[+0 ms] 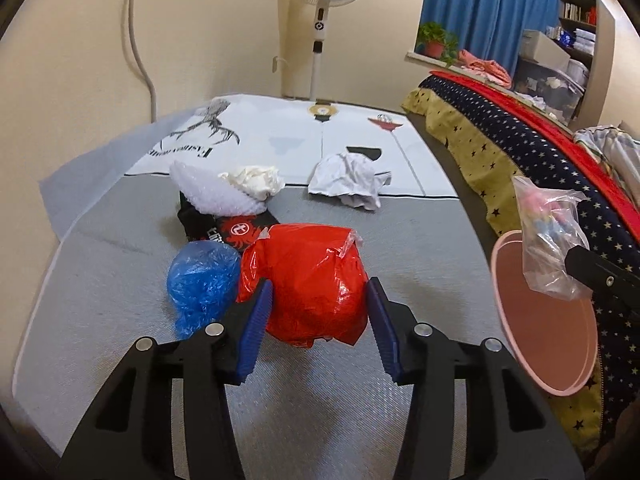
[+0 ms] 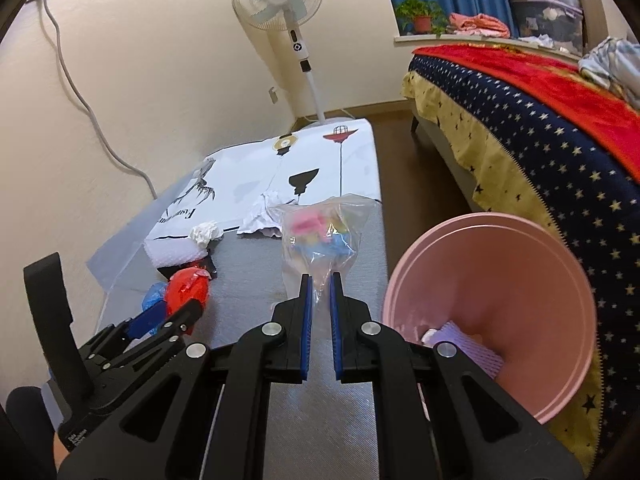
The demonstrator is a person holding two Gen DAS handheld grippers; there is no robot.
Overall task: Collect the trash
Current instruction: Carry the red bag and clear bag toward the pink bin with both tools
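My left gripper [image 1: 318, 320] has its blue pads against both sides of a crumpled red plastic bag [image 1: 308, 280], shut on it just above the grey mat. A crumpled blue plastic bag [image 1: 200, 280] lies against the red one on its left. In the right wrist view, my right gripper [image 2: 319, 292] is shut on the lower edge of a clear plastic bag [image 2: 316, 236] with pink, yellow and blue bits inside. That bag hangs left of a tilted pink bin [image 2: 500, 272], which holds a purple foam net [image 2: 476, 344]. The left gripper [image 2: 172, 312] with the red bag [image 2: 188, 290] shows at lower left.
Farther along the mat lie white bubble wrap [image 1: 212, 192], a cream tissue wad [image 1: 254, 182], a black printed packet [image 1: 216, 228] and crumpled white paper [image 1: 348, 184]. A standing fan [image 1: 320, 20] is at the wall. A bed with a star-patterned cover [image 1: 500, 140] runs along the right.
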